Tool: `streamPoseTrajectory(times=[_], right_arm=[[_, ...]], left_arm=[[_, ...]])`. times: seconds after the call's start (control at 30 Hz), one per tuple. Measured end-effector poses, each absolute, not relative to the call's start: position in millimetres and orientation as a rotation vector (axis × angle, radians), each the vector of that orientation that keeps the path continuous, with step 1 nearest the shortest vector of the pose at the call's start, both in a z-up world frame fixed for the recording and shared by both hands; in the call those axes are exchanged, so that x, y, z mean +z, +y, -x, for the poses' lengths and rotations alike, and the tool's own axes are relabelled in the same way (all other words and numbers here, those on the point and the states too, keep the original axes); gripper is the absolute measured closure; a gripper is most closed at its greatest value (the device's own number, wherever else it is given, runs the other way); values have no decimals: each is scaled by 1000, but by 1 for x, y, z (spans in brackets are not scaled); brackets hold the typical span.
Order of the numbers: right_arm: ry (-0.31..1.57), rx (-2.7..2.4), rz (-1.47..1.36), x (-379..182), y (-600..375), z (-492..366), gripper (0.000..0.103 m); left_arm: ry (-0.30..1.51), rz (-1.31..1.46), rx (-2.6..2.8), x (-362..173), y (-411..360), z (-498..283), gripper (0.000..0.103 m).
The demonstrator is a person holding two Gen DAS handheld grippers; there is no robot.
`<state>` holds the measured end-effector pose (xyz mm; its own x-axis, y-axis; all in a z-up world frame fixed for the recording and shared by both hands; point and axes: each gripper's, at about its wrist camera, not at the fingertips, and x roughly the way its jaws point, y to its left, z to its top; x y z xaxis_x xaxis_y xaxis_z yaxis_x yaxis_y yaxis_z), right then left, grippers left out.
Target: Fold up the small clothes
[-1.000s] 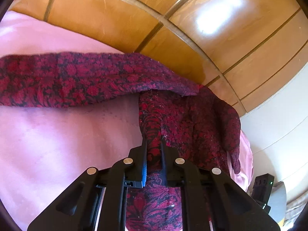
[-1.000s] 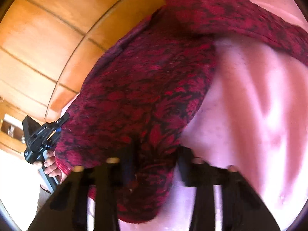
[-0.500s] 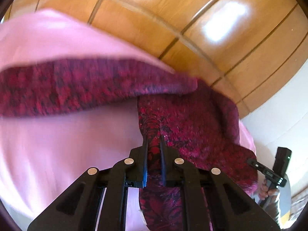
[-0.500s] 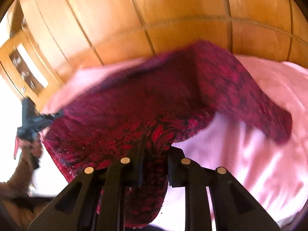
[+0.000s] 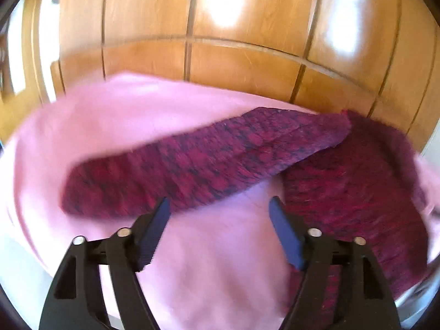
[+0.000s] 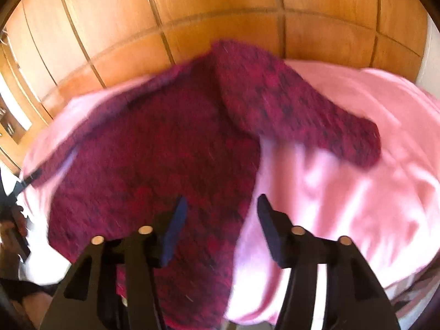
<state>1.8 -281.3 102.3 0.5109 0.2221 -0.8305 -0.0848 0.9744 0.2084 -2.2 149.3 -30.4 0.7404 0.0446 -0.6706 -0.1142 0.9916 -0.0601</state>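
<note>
You have just let go of a fold: both tools are opening, the left tool [image 5: 218, 211] over bare pink sheet [image 5: 214, 269], the right tool [image 6: 221, 209] over the red sweater [image 6: 154, 159], clamping nothing. The sweater fills the frame's centre; its sleeve [image 5: 198, 167] sticks out. Next, pinch that sleeve and fold it inward.

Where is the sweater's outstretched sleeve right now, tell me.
In the left wrist view the sleeve lies across the pink sheet, left of the sweater body, below the wooden panelling.
</note>
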Motion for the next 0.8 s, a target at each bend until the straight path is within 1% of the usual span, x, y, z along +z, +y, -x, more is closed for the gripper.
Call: streamPoseTrajectory(times=[0.13,0.2,0.23,0.27,0.3,0.33,0.4,0.53,0.7,0.77,0.8], right_arm=[[995,300,-196,95,-247,-40,46],[1003,344,-197,86,-225,-59,48],[1005,365,-196,82,-212,-68,49],[1012,394,-197,76,-196,-80,51],[1018,411,-196,76,-189,-86,52],[1023,427,-191,73,-179,-95,54],[1030,452,-170,65,-162,-107,55],[1057,508,-96,51,-128,-141,57],[1067,532,3,35,-85,-199,59],[1052,506,3,35,-74,-228,59],[1032,475,-5,38,-70,-248,59]], left_arm=[[766,-154,92,-52,130,-17,29],[778,-227,103,-65,128,-30,29],[778,-250,116,-71,128,-41,32],[782,-249,126,-75,133,-51,37],[789,-236,124,-76,139,-56,60],[814,-181,92,-77,148,-67,79],[806,-94,75,-67,161,-80,92],[775,137,-26,-23,188,-88,96],[748,477,-179,42,253,-108,98],[767,516,-152,58,272,-124,103],[775,528,-88,66,288,-139,103]])
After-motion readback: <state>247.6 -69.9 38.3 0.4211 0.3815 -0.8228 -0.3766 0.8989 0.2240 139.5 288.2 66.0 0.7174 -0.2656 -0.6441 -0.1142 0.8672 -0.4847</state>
